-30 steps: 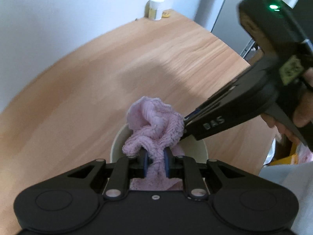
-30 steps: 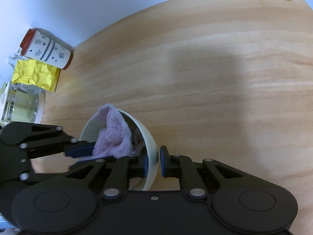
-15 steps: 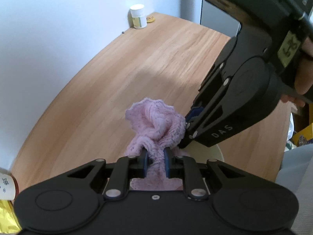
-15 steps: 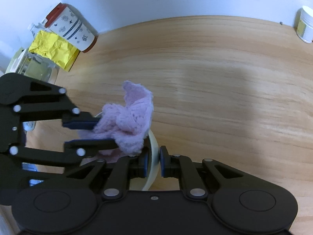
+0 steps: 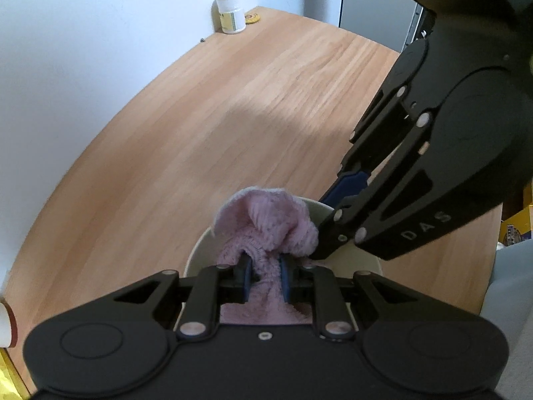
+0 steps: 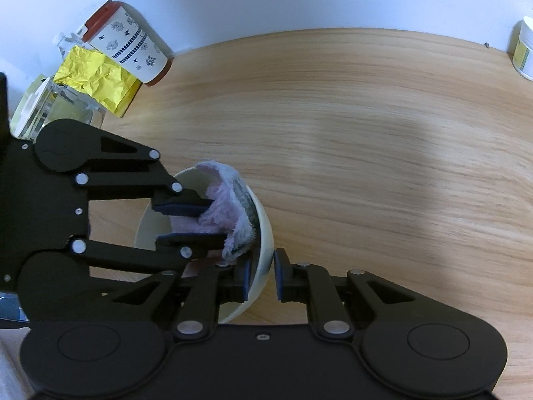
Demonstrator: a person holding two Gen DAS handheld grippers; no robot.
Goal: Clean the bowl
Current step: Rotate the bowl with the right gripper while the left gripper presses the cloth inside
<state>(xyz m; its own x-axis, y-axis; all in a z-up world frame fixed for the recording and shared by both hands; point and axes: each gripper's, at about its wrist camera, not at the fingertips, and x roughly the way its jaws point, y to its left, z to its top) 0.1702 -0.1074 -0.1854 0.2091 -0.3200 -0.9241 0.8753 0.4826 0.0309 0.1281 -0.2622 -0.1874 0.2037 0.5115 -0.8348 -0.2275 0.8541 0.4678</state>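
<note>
A cream bowl [image 6: 263,233] sits tilted over the wooden table, its rim clamped by my right gripper [image 6: 261,275], one pad inside and one outside the wall. My left gripper [image 5: 265,273] is shut on a pink knitted cloth [image 5: 269,223] that is bunched up inside the bowl [image 5: 200,253]. In the right wrist view the left gripper [image 6: 190,221] reaches in from the left, and the cloth [image 6: 230,213] presses against the bowl's far inner wall. In the left wrist view the right gripper [image 5: 331,228] comes in from the upper right, touching the cloth.
A white jar [image 5: 230,12] and a small yellow disc [image 5: 252,18] stand at the table's far corner. At the left in the right wrist view: a patterned cup with a red lid [image 6: 128,41], crumpled yellow paper [image 6: 96,80], a glass jar [image 6: 43,106].
The cloth, raised above the rim half a second ago, has sunk back into the bowl against its wall. Both grippers have swung round, bringing the far jar more into view.
</note>
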